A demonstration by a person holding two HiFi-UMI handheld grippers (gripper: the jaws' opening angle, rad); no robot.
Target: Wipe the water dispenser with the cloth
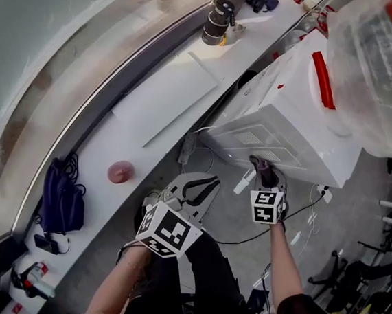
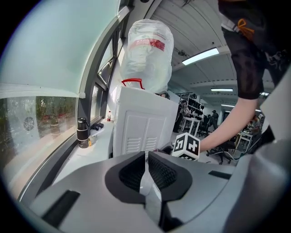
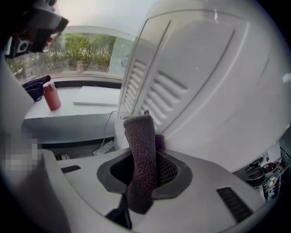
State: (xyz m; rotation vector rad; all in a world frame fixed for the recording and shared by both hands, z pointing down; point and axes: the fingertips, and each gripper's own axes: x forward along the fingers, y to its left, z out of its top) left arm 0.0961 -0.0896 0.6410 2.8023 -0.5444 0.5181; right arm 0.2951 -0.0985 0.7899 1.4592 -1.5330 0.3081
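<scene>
The white water dispenser stands right of centre in the head view, with a clear plastic-wrapped bottle on top. My right gripper is shut on a brownish-purple cloth, which is pressed against the dispenser's vented rear panel low down. In the right gripper view the cloth sticks up between the jaws, folded thick. My left gripper hangs left of the dispenser, apart from it, shut with nothing in it. The dispenser shows straight ahead of it.
A white window ledge runs along the left, carrying a pink cup, a dark blue bag, a white board and a black flask. Cables and a power strip lie on the floor. Chairs stand at the lower right.
</scene>
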